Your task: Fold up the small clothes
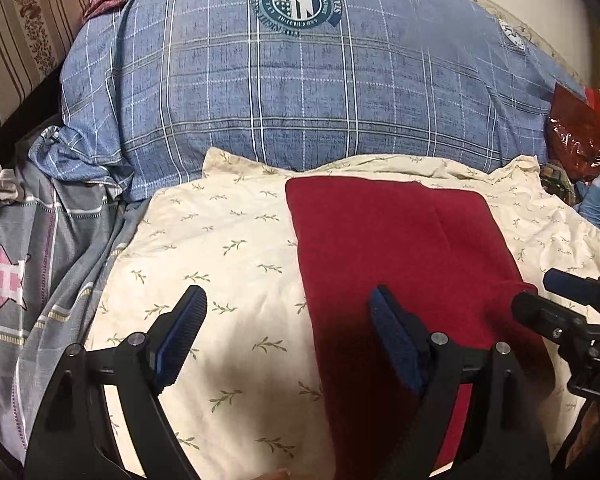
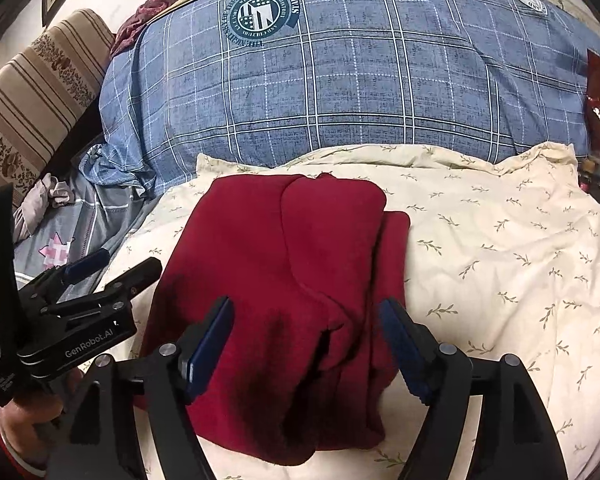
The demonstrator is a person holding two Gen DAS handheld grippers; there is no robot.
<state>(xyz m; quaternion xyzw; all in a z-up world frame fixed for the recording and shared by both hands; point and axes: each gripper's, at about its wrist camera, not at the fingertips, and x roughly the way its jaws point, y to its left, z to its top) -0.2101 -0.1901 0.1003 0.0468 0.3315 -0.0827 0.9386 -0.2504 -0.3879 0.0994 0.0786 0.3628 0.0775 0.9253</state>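
Observation:
A dark red garment point(image 1: 396, 240) lies folded into a long strip on a cream leaf-print sheet point(image 1: 228, 248). In the right wrist view the garment point(image 2: 284, 264) shows layered folds, one flap over another. My left gripper point(image 1: 288, 312) is open and empty, over the garment's left edge, with its right finger above the red cloth. My right gripper point(image 2: 306, 328) is open and empty, low over the near end of the garment. The right gripper also shows at the right edge of the left wrist view point(image 1: 556, 292), and the left gripper shows at the left of the right wrist view point(image 2: 112, 268).
A big blue plaid duvet point(image 1: 300, 80) is heaped behind the cream sheet. A grey sheet with a pink star point(image 1: 32, 264) lies to the left. A striped cushion point(image 1: 20, 48) sits at the far left. A shiny red bag point(image 1: 580, 136) lies at the right.

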